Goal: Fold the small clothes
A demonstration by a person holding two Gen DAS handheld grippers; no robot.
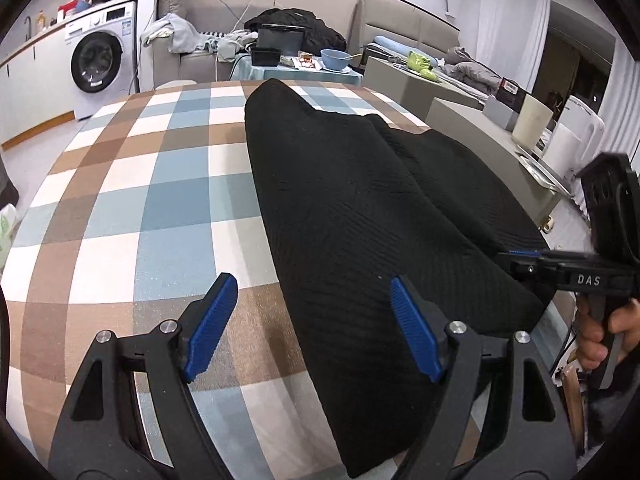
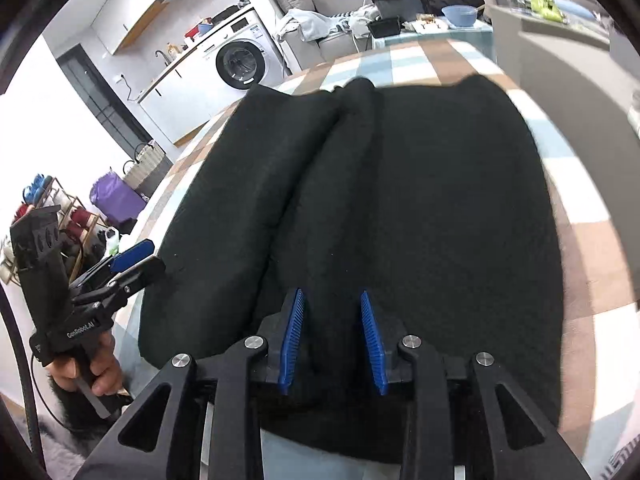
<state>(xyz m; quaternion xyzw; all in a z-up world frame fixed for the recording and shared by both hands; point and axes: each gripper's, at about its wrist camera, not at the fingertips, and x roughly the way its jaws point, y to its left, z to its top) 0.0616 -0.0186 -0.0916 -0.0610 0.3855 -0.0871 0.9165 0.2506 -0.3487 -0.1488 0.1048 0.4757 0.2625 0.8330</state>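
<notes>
A black ribbed garment (image 1: 360, 200) (image 2: 420, 200) lies flat on the checked tablecloth (image 1: 140, 184) (image 2: 584, 248), with a long lengthwise ridge near its middle. My left gripper (image 1: 316, 324) stands wide open over the garment's near left edge; one pad is above bare cloth, the other above the black fabric. My right gripper (image 2: 332, 340) is partly open just above the garment's near hem, and its pads press on nothing. Each gripper shows in the other's view: the right gripper (image 1: 524, 254) at the garment's right edge, the left gripper (image 2: 132, 258) off its left side, each held by a hand.
Beyond the table stand a washing machine (image 1: 98, 64) (image 2: 240, 62), a sofa heaped with clothes (image 1: 180, 36) and a small table with a blue bowl (image 1: 336, 59). Grey blocks and white appliances (image 1: 576, 140) line the right. A shoe rack (image 2: 60, 216) stands at the left.
</notes>
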